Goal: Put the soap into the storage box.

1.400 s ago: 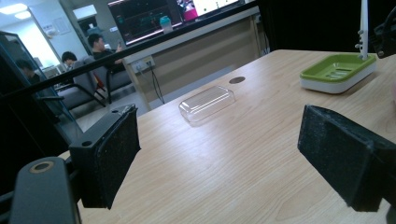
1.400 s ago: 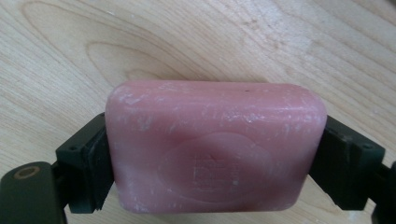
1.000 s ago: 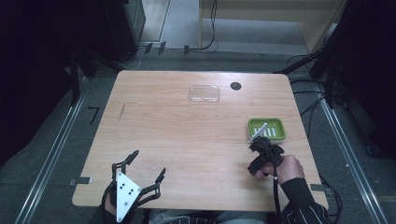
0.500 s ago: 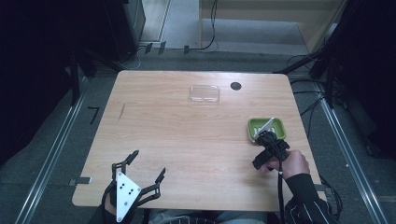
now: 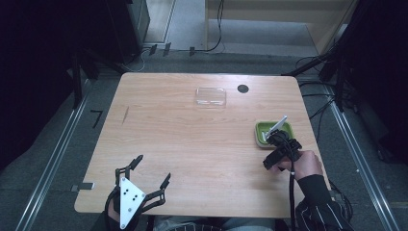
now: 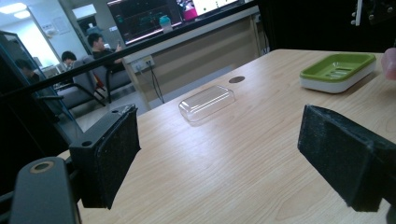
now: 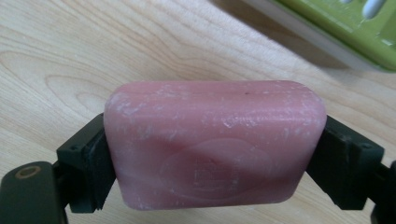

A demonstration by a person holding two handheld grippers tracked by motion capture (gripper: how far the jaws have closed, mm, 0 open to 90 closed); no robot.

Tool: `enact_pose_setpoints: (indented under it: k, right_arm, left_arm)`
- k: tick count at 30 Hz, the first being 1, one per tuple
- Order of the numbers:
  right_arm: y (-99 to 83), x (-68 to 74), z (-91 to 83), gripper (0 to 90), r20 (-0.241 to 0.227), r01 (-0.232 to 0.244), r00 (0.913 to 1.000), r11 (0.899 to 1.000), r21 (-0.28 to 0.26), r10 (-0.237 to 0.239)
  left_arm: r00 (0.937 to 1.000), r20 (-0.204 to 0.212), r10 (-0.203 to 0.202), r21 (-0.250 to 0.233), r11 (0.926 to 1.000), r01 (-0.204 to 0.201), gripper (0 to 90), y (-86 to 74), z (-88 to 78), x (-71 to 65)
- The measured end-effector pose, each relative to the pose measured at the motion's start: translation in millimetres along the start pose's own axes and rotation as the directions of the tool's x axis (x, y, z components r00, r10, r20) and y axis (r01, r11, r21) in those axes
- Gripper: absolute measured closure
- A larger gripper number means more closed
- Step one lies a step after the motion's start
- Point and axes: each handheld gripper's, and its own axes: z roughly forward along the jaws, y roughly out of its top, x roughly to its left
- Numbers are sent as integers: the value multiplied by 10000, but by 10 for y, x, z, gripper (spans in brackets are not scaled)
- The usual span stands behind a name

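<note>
right claw [image 7: 215, 154] clamped on the short ends of the pink soap bar [image 7: 215, 144], just off the surface beside the green dish [image 5: 273, 132]; looks slick and dentable, so best squeezed gently across the ends.

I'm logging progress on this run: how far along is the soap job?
Done: the right gripper has clamped the pink soap bar and holds it off the table. In hand: it is beside the green soap dish. Left: setting the bar in the dish; the clear lid lies apart, the left gripper open.
</note>
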Motion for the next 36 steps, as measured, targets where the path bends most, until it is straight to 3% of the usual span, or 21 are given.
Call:
enact_pose_setpoints:
  k: [36]
  right_arm:
    - [195, -200, -181, 139, 55, -191, 9998, 9991, -382, 193]
  left_arm:
    - [10000, 71, 19, 57, 10000, -19, 131, 1, 6, -2]
